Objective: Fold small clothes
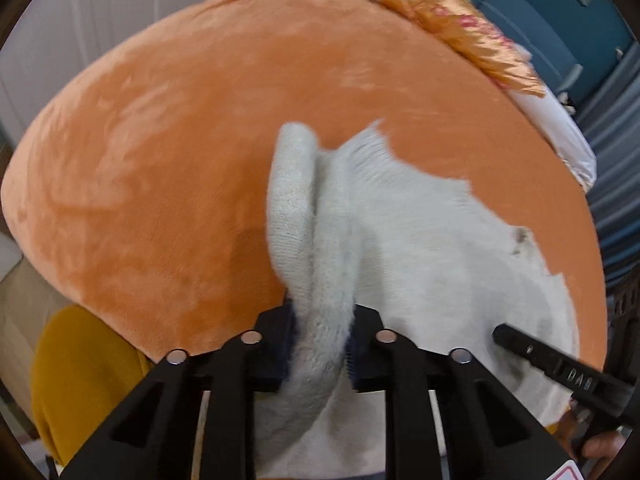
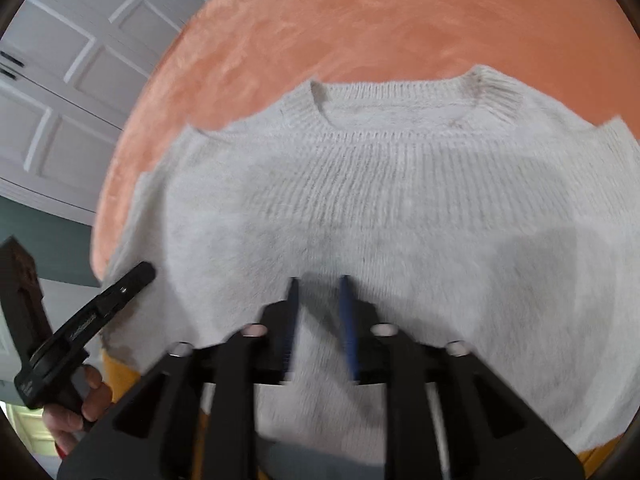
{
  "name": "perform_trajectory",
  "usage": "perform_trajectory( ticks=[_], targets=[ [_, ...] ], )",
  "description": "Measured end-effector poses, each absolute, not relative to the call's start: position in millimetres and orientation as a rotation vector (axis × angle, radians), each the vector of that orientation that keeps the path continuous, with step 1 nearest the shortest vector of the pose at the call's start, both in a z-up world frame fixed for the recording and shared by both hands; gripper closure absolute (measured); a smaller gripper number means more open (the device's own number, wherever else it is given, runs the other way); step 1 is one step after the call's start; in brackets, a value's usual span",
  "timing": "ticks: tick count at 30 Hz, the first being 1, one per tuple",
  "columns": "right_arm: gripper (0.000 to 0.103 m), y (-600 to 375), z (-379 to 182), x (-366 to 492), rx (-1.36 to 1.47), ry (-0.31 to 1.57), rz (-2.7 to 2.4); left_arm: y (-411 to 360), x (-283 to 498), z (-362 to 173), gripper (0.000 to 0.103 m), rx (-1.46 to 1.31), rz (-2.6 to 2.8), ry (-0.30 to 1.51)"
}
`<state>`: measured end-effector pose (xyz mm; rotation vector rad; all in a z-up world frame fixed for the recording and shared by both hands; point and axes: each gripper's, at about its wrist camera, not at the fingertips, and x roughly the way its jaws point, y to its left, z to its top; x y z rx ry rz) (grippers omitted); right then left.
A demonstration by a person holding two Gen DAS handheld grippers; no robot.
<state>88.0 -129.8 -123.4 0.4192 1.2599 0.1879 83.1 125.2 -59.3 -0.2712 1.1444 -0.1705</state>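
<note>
A small pale grey knitted sweater [image 2: 360, 208] lies spread on an orange plush cover [image 2: 360, 20], neckline away from the right gripper. In the left wrist view the sweater [image 1: 440, 248] lies to the right. My left gripper [image 1: 320, 344] is shut on a bunched sleeve [image 1: 292, 200] that runs away from the jaws. My right gripper [image 2: 318, 320] hovers over the sweater's lower body, jaws a little apart, nothing between them. The right gripper's finger shows in the left wrist view [image 1: 548, 364]; the left gripper shows in the right wrist view [image 2: 92, 316].
A mustard-yellow cloth [image 1: 84, 376] lies at the near edge of the orange cover [image 1: 160, 160]. A white and gold pillow [image 1: 460, 20] lies at its far side. White panelled doors [image 2: 60, 92] stand to the left.
</note>
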Motion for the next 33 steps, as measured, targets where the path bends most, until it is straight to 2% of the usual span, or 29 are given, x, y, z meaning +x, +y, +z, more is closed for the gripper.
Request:
perform_trajectory(
  ticks=[9, 14, 19, 26, 29, 31, 33],
  targets=[
    [0.066, -189.5, -102.0, 21.0, 0.395, 1.169, 0.092, 36.8, 55.0, 31.7, 0.091, -0.17, -0.387, 0.991],
    [0.066, -227.9, -109.6, -15.0, 0.442, 1.158, 0.019, -36.9, 39.8, 52.4, 0.092, -0.078, -0.521, 0.958],
    [0.066, -265.8, -113.5, -45.5, 0.523, 1.133, -0.048, -114.9, 25.8, 33.2, 0.092, 0.034, -0.614, 1.007],
    [0.066, -308.4, -118.1, -76.2, 0.612, 1.108, -0.12, -180.7, 8.1, -46.4, 0.091, 0.192, -0.608, 1.152],
    [0.066, -319.8, -116.3, -83.7, 0.648, 1.089, -0.129, -188.7, 1.7, -59.0, 0.085, 0.248, -0.578, 1.138],
    [0.065, -325.7, -113.2, -85.7, 0.672, 1.071, -0.128, -184.4, -2.9, -50.1, 0.069, 0.229, -0.58, 1.123],
    [0.062, -331.1, -108.2, -85.6, 0.702, 1.049, -0.12, -174.7, -10.1, -35.9, 0.064, 0.18, -0.61, 1.106]
  ],
)
